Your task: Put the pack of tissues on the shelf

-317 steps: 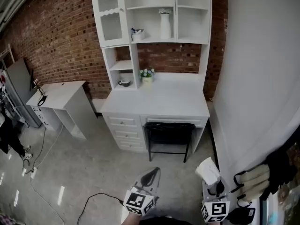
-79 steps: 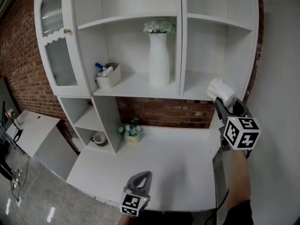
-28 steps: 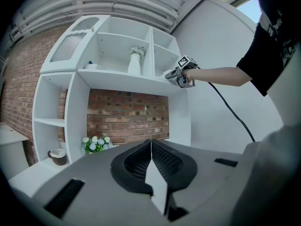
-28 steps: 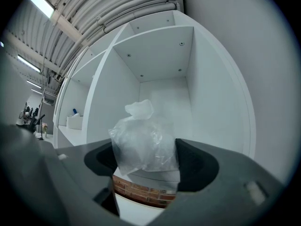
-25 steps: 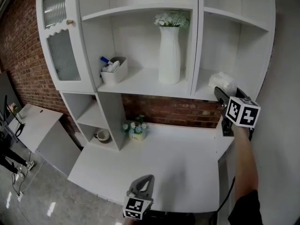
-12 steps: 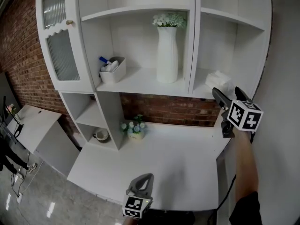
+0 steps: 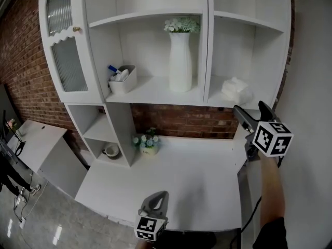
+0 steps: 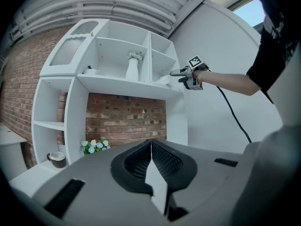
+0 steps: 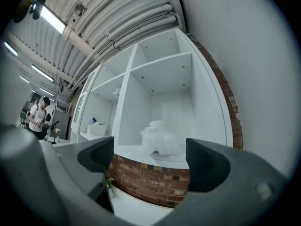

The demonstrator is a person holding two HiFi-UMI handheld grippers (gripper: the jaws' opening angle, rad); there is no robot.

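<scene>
Looking down from head height at a white desk (image 7: pixel 181 175) with a white shelf unit rising behind it against a brick wall; the pack of tissues (image 7: pixel 234 90), a pale, crumpled-looking bundle in thin clear wrap, lies on the floor of the right-hand compartment of the shelf (image 7: pixel 220 102), one divider over from a tall white vase (image 7: pixel 180 61); nothing is touching it. The right gripper (image 7: pixel 249 108) is held out at arm's length just in front of that compartment; its jaws have just been opening and stand wide apart with nothing between them, and its own view frames the pack beyond the gap, clear of both pads. The left gripper (image 7: pixel 160 197) sits low near the front edge of the desk, its jaws pressed together on nothing. The pack looks light and soft, likely to give and dent under a squeeze rather than resist; the wrap is probably slick and may slide against the pads; it does not look breakable. If it must be taken up again, the surest hold would likely be across the middle of its body, pads on the two broad sides, not on the loose puffed top, which would probably just bunch; a gentle squeeze should be enough. Judged from how it lies, the placing looks done.
</scene>
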